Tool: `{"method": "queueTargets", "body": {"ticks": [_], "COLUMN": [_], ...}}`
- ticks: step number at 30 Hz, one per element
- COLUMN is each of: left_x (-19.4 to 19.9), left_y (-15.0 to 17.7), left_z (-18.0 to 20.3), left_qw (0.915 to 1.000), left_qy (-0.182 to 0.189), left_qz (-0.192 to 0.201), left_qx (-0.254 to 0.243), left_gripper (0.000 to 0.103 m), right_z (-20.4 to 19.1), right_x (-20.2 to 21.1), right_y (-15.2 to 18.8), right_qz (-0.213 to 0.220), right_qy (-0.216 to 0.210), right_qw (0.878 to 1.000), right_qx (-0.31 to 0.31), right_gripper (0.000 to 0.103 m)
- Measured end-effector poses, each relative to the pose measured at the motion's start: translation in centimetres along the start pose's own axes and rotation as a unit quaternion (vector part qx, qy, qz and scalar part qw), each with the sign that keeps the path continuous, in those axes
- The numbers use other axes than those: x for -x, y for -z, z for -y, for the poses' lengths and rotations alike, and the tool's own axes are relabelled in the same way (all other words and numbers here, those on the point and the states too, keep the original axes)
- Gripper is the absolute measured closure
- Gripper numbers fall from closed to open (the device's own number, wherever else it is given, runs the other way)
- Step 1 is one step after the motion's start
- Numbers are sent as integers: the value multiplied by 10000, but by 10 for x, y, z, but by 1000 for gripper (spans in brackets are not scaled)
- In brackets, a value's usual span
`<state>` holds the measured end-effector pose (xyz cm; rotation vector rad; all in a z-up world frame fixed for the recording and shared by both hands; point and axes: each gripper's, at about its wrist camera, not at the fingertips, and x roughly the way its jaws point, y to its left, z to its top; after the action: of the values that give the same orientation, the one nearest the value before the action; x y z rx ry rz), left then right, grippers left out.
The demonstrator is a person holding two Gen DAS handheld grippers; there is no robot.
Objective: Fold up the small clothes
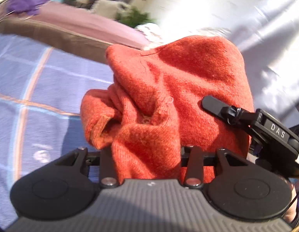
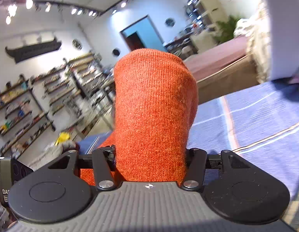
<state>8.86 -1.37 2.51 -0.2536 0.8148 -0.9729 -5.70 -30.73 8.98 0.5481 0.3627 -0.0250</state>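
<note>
— What fills the left wrist view?

— The orange knit garment [image 1: 168, 100], bunched between the left gripper [image 1: 149, 154] fingers, which seem closed on it; their tips are buried in cloth. The right gripper [image 1: 217, 106] presses its flank.

— And the right view?

— The right gripper [image 2: 151, 154] pinches a smooth, fine-ribbed fold [image 2: 153, 106], fingers hidden. Below, a blue checked sheet [image 2: 265, 116]; beyond, a mauve bed [image 1: 81, 23].

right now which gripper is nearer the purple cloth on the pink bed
Left, probably. The purple cloth lies ahead-left of the left gripper; the right gripper sits off to its right, both gripping the orange garment.
</note>
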Motion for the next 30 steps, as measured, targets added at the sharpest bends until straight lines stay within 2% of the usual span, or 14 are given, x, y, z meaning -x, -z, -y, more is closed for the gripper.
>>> {"method": "queueTargets", "body": {"ticks": [5,8,10,14,18,24,30], "left_x": [-36,-62,-76,-94,-104,-128,-133], "left_y": [6,19,29,57,75,78,77], "left_z": [92,128,146,168,173,173,173], "left_qw": [9927,9862,9822,9785,9772,9762,9750], "left_qy": [756,1078,1151,1113,887,537,492], "left_qz": [-363,-659,-840,-1090,-1242,-1375,-1373], "left_qx": [-871,-1066,-1223,-1355,-1475,-1592,-1677], "left_gripper": [63,63,63,63,62,59,58], "right_z": [47,73,87,115,138,154,154], "right_x": [75,104,113,120,104,72,52], "right_y": [-14,-10,-4,14,29,42,45], "right_qz": [722,1055,1184,1297,1230,1087,1093], "right_qy": [594,961,1145,1244,1216,1312,1287], "right_qw": [9950,9877,9830,9748,9683,9610,9553], "right_qx": [-363,-637,-809,-1322,-1801,-2176,-2428], "right_gripper": [13,13,13,13,13,13,13]}}
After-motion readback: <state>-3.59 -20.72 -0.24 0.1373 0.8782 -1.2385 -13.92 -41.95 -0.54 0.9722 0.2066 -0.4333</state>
